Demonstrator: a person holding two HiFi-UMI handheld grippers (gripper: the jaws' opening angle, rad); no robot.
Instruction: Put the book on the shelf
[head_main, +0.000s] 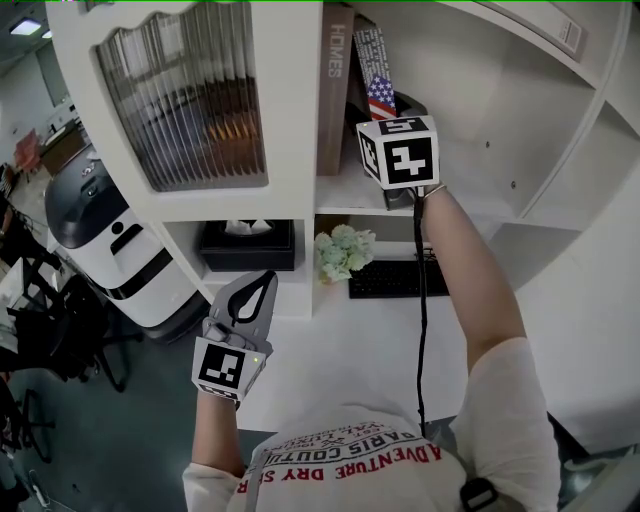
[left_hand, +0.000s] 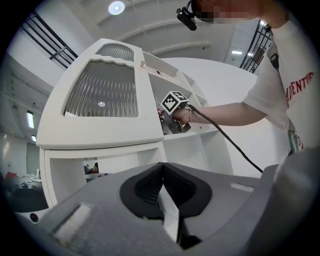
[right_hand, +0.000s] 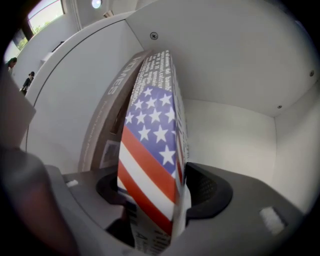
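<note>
Well, the flag-covered book (right_hand: 150, 150) stood upright on the shelf (head_main: 340, 200), between the right hand-held gripper's (right_hand: 157, 192) parted jaws; the closed left hand-held gripper (head_main: 262, 285) hung far below.

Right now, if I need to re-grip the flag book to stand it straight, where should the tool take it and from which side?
Probably best to take the flag book low on its front-facing edge, coming straight in from the open front of the shelf, one jaw on each cover. It leans against the brown book on its left, so only that edge is free.
</note>
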